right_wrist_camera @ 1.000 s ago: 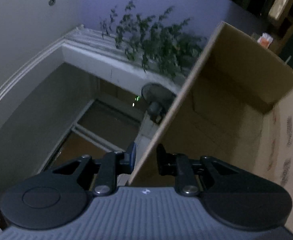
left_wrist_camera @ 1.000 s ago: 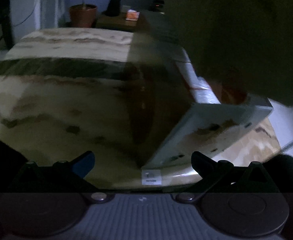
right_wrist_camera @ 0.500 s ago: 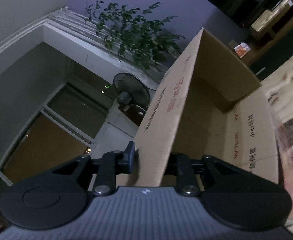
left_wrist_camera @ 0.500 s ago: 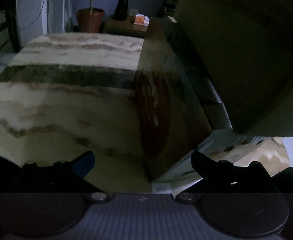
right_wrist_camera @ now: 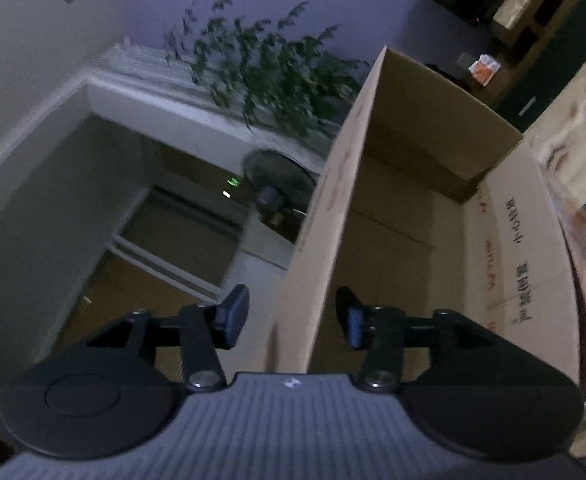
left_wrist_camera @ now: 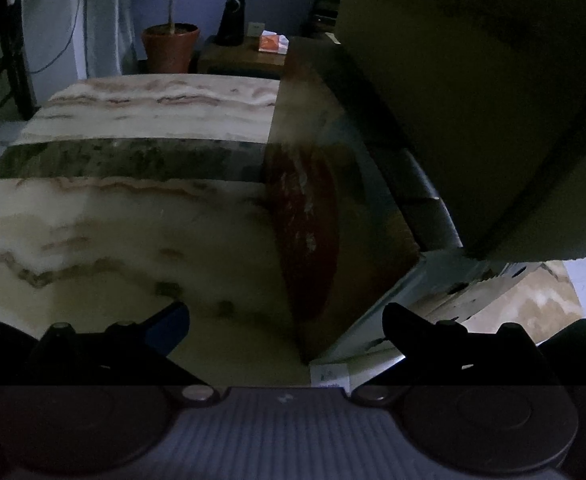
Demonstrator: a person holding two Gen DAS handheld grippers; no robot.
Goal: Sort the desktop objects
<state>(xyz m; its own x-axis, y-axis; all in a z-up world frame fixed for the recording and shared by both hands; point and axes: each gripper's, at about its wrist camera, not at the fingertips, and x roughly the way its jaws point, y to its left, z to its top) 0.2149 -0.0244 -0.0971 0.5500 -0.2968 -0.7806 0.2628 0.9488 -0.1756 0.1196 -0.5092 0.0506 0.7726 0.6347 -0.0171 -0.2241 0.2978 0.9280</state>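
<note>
While straddling plain corrugated box wall, right gripper jaws opening, pads clear; red print unreadable. Left gripper wide, empty.

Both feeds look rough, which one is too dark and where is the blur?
Left wrist view: very dim, the cardboard box is nearly black, only the marble table reads clearly. Right wrist view: brighter, but the plant and right edge smear; straight wall lines bow from the fisheye.

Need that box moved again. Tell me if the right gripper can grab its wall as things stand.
Probably yes. The right gripper straddles the box wall edge, jaws opening with the wall between them and the pads clear of it; nothing blocks closing again.
</note>
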